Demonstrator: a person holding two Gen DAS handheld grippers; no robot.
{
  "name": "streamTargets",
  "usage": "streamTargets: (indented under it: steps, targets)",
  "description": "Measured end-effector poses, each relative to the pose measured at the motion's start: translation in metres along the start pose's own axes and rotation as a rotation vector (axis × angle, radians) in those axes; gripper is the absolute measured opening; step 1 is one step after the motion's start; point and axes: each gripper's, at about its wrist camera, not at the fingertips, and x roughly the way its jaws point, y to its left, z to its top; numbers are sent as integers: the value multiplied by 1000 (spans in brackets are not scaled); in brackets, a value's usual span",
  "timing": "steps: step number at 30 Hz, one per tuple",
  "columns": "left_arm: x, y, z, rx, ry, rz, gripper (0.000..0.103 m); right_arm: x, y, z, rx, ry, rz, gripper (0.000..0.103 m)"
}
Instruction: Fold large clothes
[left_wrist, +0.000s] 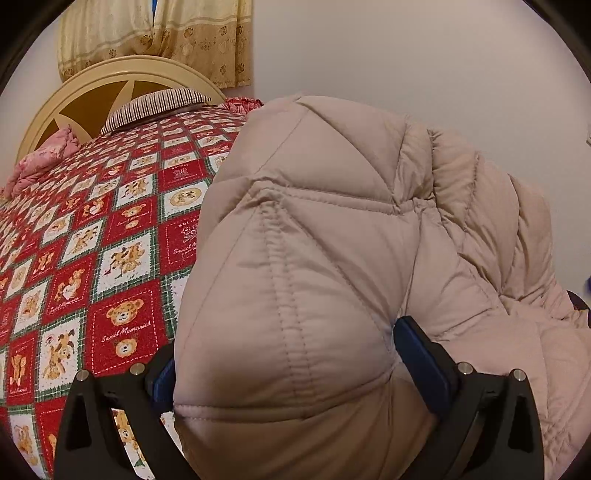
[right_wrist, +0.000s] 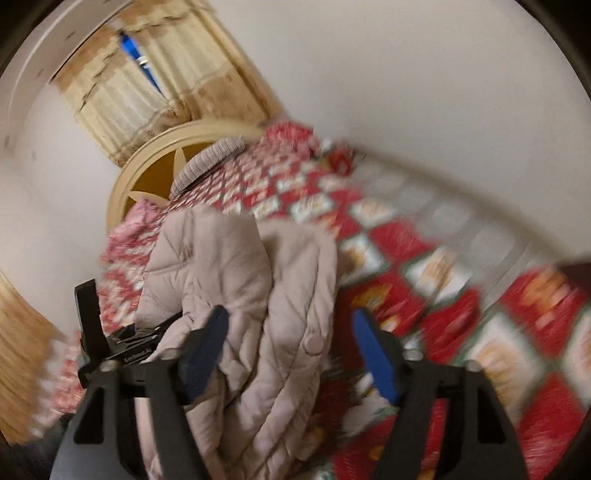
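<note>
The quilted puffer jacket (left_wrist: 332, 258) was pale beige-pink. The bedspread (left_wrist: 110, 240) showed red and white diamonds with teddy bears. The pillow (left_wrist: 155, 105) was striped, and the floral curtain (left_wrist: 166, 37) cream.

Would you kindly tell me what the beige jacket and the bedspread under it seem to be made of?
The beige puffer jacket looks like smooth, matt synthetic shell over soft filling: stitched seams divide it into puffy panels. The bedspread looks like printed woven cloth, perhaps cotton, in red and white teddy-bear squares; its flat, dull surface suggests so, though the fibre is uncertain.
</note>
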Motion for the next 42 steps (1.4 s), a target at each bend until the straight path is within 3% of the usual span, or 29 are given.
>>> streamTargets:
  steps: [1, 2, 8, 11, 13, 23, 34, 36, 39, 42]
  targets:
    - [-1, -1, 0, 4, -3, 6, 102, -6, 12, 3, -51, -17, -18, 37]
    - [-2, -2, 0, 6, -4, 10, 102, -11, 31, 7, -128, -38, -47, 31]
    - [-3, -6, 0, 29, -12, 44, 102, 38, 89, 23, -255, 3, -122, 30]
    - [-3, -8, 0, 37, -18, 59, 102, 81, 85, 19, -257, 86, -258, 31]
    - [-3, -9, 0, 40, -20, 62, 102, 107, 69, 10, -228, 130, -302, 31]
    - [4, -11, 3, 39, -20, 116, 102, 133, 25, 0, -118, 130, -213, 32]
    - [-3, -20, -2, 78, -45, 201, 102, 138, 28, -1, -141, 144, -218, 31]
    - [-9, -16, -5, 62, -29, 181, 102, 136, 32, -2, -153, 140, -232, 31]
    - [-24, 0, -11, -45, 22, 96, 102, 133, 37, -5, -180, 130, -261, 32]
    - [-50, 5, -21, -89, 15, 63, 102, 126, 44, -9, -210, 104, -311, 37]
